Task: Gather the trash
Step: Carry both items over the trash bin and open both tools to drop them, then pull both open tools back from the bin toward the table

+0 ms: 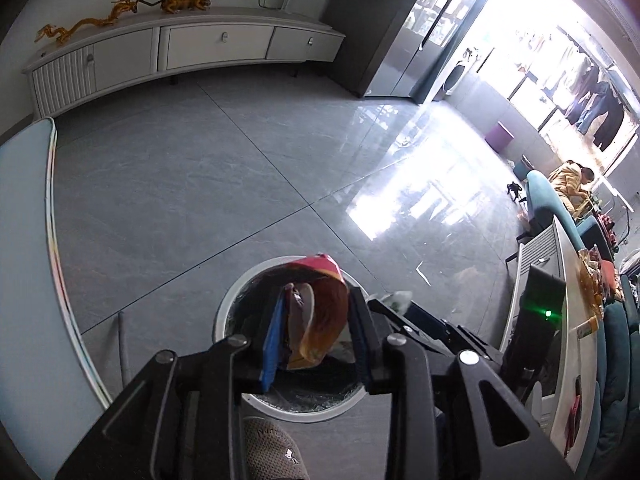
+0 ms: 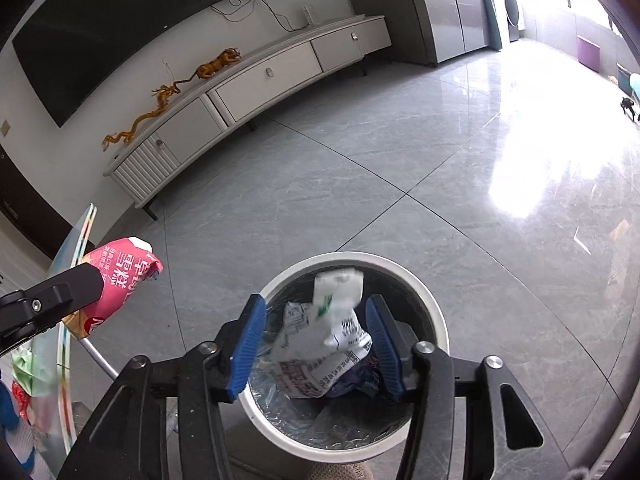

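Note:
A round white bin (image 2: 434, 316) with a clear liner stands on the grey floor, with wrappers inside. My right gripper (image 2: 316, 344) is open right above it; a white and green wrapper (image 2: 340, 312) hangs loose between its blue pads, blurred at the top. My left gripper (image 1: 316, 336) is shut on a red and orange snack wrapper (image 1: 324, 312) and holds it over the bin's rim (image 1: 228, 304). In the right wrist view the same wrapper (image 2: 120, 280) shows pink, left of the bin. The right gripper (image 1: 404, 312) shows beside the left one.
A glass table edge (image 1: 52, 240) is at the left, also in the right wrist view (image 2: 64, 340). A white TV cabinet (image 1: 180, 52) lines the far wall. A white side table (image 1: 568, 280) and teal sofa are at the right. My slipper (image 1: 272, 448) is below the bin.

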A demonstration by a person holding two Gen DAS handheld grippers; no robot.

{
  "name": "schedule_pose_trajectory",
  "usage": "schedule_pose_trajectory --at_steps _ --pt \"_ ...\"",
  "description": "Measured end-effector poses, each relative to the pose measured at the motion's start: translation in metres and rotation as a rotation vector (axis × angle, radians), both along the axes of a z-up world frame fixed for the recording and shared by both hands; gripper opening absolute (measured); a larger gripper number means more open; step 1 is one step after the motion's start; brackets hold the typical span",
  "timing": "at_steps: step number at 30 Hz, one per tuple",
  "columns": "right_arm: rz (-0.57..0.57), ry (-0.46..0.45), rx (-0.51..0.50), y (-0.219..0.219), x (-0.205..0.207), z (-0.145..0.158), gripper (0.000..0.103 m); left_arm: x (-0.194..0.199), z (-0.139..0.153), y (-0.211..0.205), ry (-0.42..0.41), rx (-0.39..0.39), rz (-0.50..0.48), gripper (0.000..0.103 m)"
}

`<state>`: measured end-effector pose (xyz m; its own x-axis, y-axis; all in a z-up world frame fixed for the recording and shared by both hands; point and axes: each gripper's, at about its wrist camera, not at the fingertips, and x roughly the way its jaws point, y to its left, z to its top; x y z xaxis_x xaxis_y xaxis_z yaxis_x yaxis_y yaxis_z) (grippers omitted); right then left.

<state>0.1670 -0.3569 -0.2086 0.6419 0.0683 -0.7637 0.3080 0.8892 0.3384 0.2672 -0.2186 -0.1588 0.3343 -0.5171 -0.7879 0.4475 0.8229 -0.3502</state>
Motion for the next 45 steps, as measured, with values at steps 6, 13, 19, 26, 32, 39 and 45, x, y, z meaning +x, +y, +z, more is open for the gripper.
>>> schedule_pose_trajectory --at_steps 6,13,19,26,32,39,45 --pt "-0.047 0.025 -0.021 -0.018 -0.004 -0.006 0.063 0.008 -0.011 -0.003 0.034 -0.009 0.004 0.05" --pt "-0.091 -0.008 -0.055 -0.017 -0.011 0.016 0.07 -0.006 0.001 0.009 -0.039 0.047 0.056 0.051" --pt "-0.085 -0.068 -0.112 0.013 -0.019 0.046 0.079 -0.028 0.035 0.048 -0.198 0.135 0.188 0.059" --pt "-0.038 -0.133 -0.181 0.056 -0.028 0.079 0.087 -0.067 0.079 0.103 -0.352 0.178 0.328 0.061" --pt "-0.018 -0.201 -0.226 0.098 -0.046 0.11 0.095 -0.102 0.111 0.152 -0.453 0.196 0.455 0.072" --pt "0.002 -0.272 -0.267 0.143 -0.065 0.139 0.103 -0.14 0.138 0.2 -0.529 0.196 0.566 0.081" --pt "0.025 -0.34 -0.305 0.177 -0.078 0.163 0.103 -0.166 0.156 0.236 -0.568 0.188 0.652 0.083"
